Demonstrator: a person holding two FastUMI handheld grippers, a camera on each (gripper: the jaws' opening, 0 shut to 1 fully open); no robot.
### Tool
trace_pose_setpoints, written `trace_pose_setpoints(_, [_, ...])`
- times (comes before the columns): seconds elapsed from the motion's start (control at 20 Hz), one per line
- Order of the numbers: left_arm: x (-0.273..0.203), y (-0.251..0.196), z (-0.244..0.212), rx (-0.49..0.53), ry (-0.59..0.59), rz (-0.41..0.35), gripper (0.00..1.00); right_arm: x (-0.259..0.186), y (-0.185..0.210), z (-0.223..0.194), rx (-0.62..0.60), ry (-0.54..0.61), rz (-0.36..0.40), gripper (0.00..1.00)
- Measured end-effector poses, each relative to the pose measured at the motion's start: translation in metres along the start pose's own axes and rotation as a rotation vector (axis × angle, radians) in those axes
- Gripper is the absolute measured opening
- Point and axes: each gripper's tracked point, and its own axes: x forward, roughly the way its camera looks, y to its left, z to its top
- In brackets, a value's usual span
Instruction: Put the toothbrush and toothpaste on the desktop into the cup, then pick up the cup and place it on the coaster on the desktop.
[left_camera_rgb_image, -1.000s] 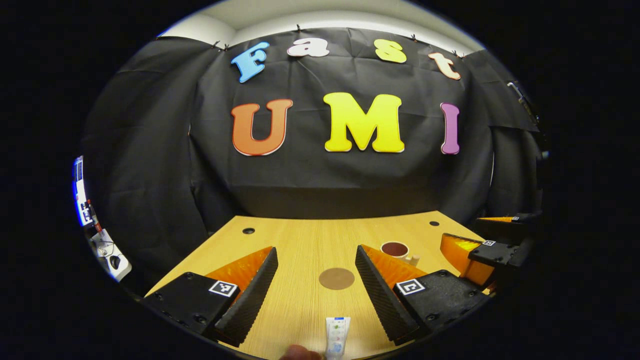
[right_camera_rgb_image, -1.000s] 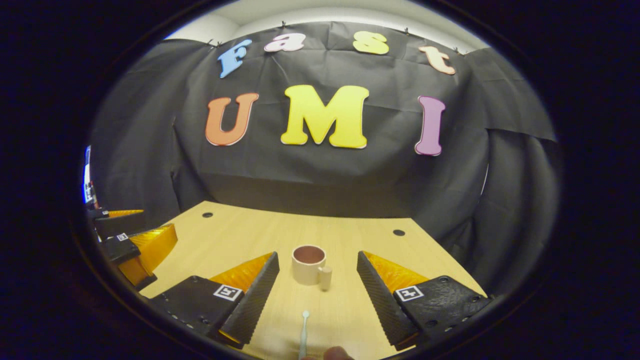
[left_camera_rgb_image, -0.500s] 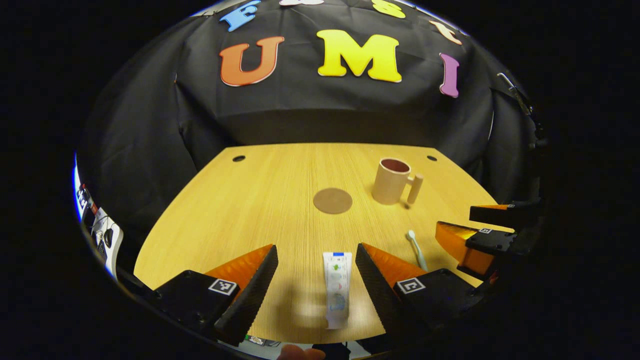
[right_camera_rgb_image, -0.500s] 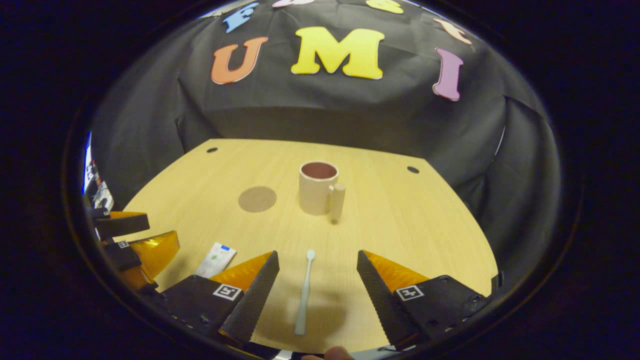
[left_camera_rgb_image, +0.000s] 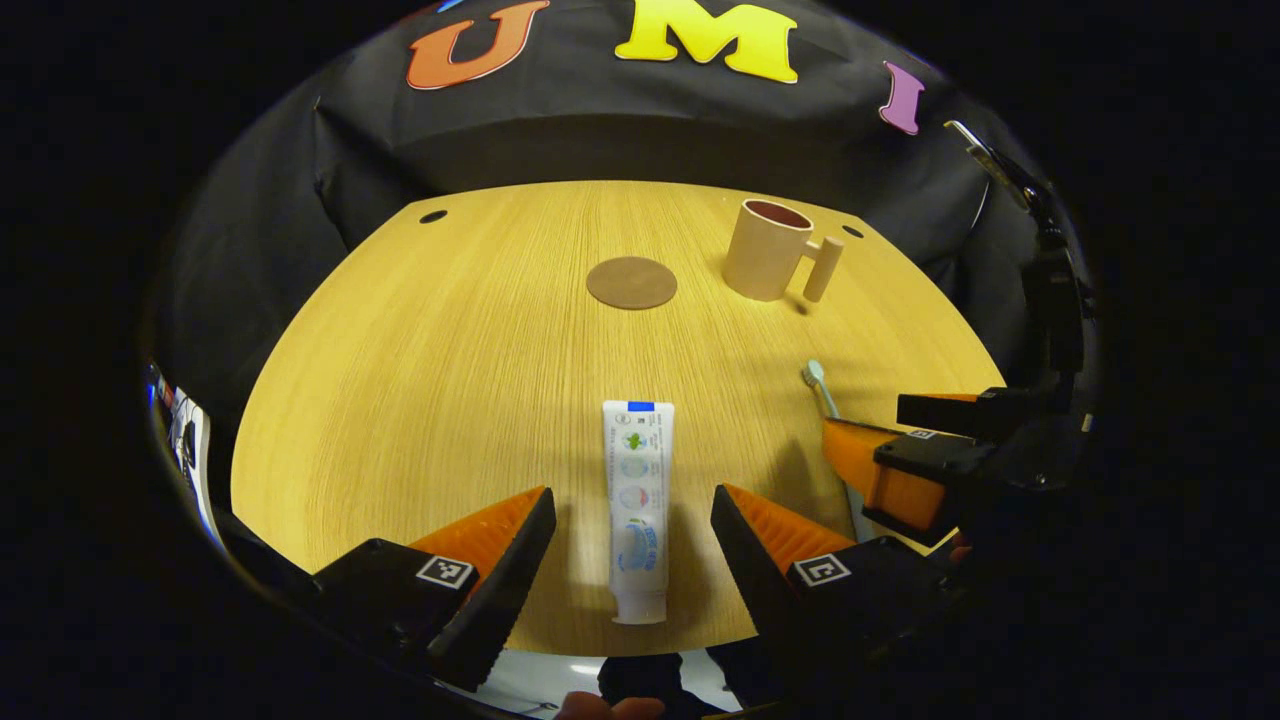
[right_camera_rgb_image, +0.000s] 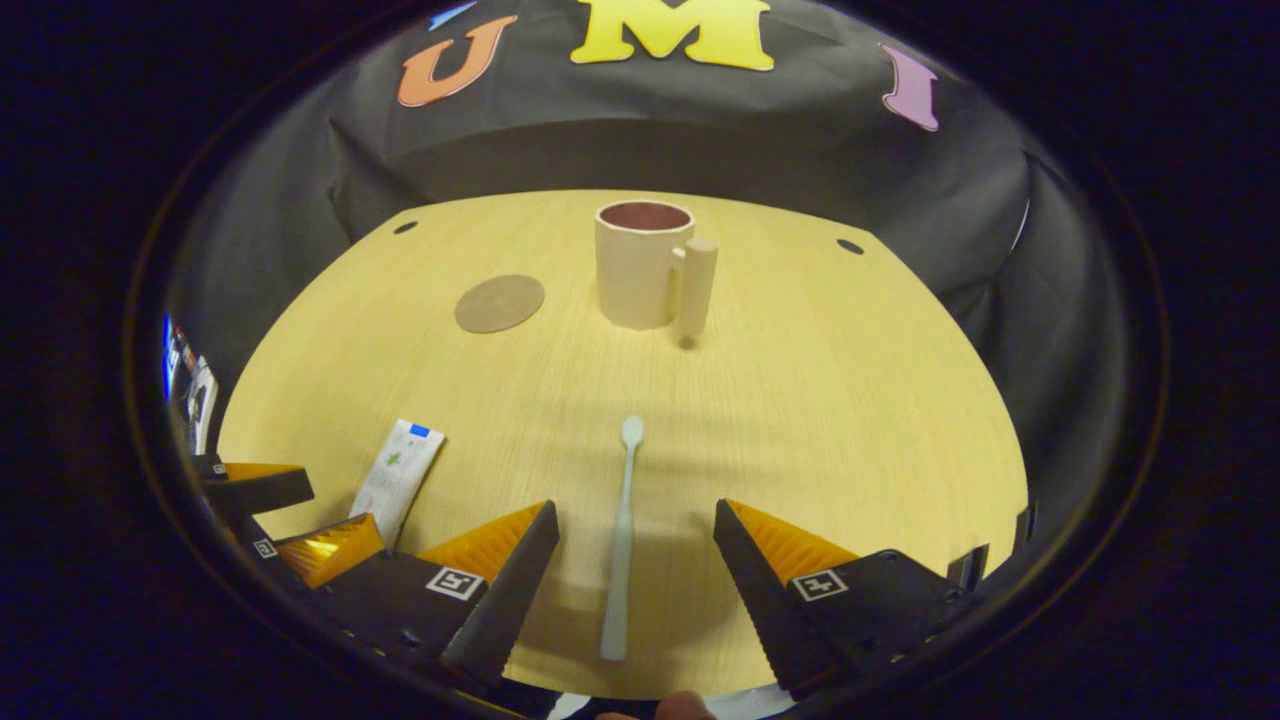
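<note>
A white toothpaste tube (left_camera_rgb_image: 638, 505) lies flat on the wooden desktop (left_camera_rgb_image: 450, 360), running lengthwise between the spread fingers of my left gripper (left_camera_rgb_image: 632, 545), which is open above it. A pale toothbrush (right_camera_rgb_image: 620, 540) lies lengthwise between the fingers of my right gripper (right_camera_rgb_image: 634, 560), open too and touching nothing. The beige cup (right_camera_rgb_image: 640, 265) stands upright farther back, its handle toward the right. A round brown coaster (right_camera_rgb_image: 499, 302) lies to its left. In the left gripper view I see the cup (left_camera_rgb_image: 765, 248), the coaster (left_camera_rgb_image: 631, 282), the toothbrush head (left_camera_rgb_image: 815, 380) and the right gripper (left_camera_rgb_image: 915, 460) at right.
The desktop has small dark holes near its far corners (right_camera_rgb_image: 850, 246). Black cloth hangs behind and around the table. The near table edge runs just under both grippers. In the right gripper view the toothpaste (right_camera_rgb_image: 397, 478) and the left gripper (right_camera_rgb_image: 290, 515) sit at lower left.
Both grippers have tilted downward and risen, so the tabletop now shows from above. The toothpaste and toothbrush now lie between the respective fingers. Both stay open.
</note>
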Motion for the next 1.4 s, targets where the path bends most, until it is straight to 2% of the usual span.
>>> trace_pose_setpoints(0.25, [0.009, 0.000, -0.007, -0.005, 0.038, -0.008, 1.00, 0.019, 0.004, -0.002, 0.011, 0.052, 0.003, 0.95])
trace_pose_setpoints(0.45, [0.008, 0.001, -0.012, -0.007, 0.058, -0.015, 1.00, 0.025, 0.009, -0.003, 0.014, 0.079, 0.023, 0.84])
trace_pose_setpoints(0.5, [0.009, 0.001, -0.014, -0.008, 0.060, -0.017, 1.00, 0.026, 0.012, -0.003, 0.007, 0.084, 0.038, 0.75])
trace_pose_setpoints(0.55, [0.010, 0.001, -0.015, -0.009, 0.066, -0.018, 1.00, 0.026, 0.017, -0.003, 0.004, 0.096, 0.059, 0.72])
trace_pose_setpoints(0.6, [0.014, -0.001, -0.015, -0.009, 0.074, -0.021, 1.00, 0.027, 0.022, -0.002, 0.013, 0.097, 0.080, 0.51])
trace_pose_setpoints(0.65, [0.017, -0.003, -0.016, -0.009, 0.084, -0.022, 1.00, 0.027, 0.024, -0.002, 0.019, 0.105, 0.092, 0.41])
trace_pose_setpoints(0.7, [0.016, -0.003, -0.020, -0.010, 0.092, -0.022, 1.00, 0.028, 0.025, -0.004, 0.025, 0.109, 0.091, 0.20])
trace_pose_setpoints(0.75, [0.016, -0.003, -0.022, -0.011, 0.099, -0.023, 1.00, 0.029, 0.026, -0.003, 0.028, 0.111, 0.090, 0.12])
trace_pose_setpoints(0.8, [0.017, -0.003, -0.025, -0.012, 0.105, -0.023, 1.00, 0.028, 0.024, -0.002, 0.025, 0.104, 0.082, 0.12])
trace_pose_setpoints(0.85, [0.019, -0.003, -0.026, -0.012, 0.109, -0.023, 1.00, 0.026, 0.024, -0.002, 0.021, 0.111, 0.080, 0.04])
trace_pose_setpoints(1.0, [0.022, -0.003, -0.030, -0.006, 0.122, -0.018, 1.00, 0.027, 0.023, -0.002, 0.025, 0.115, 0.078, 0.00])
trace_pose_setpoints(1.2, [0.025, 0.000, -0.029, 0.039, 0.126, -0.004, 1.00, 0.023, 0.023, -0.005, 0.071, 0.130, 0.098, 0.00])
trace_pose_setpoints(1.3, [0.030, 0.008, -0.030, 0.056, 0.128, 0.017, 0.93, 0.020, 0.022, -0.004, 0.076, 0.125, 0.100, 0.00])
trace_pose_setpoints(1.35, [0.032, 0.009, -0.030, 0.059, 0.126, 0.014, 0.84, 0.019, 0.022, -0.003, 0.077, 0.119, 0.099, 0.00])
trace_pose_setpoints(1.4, [0.033, 0.011, -0.030, 0.059, 0.126, 0.013, 0.81, 0.017, 0.020, -0.002, 0.077, 0.116, 0.101, 0.00])
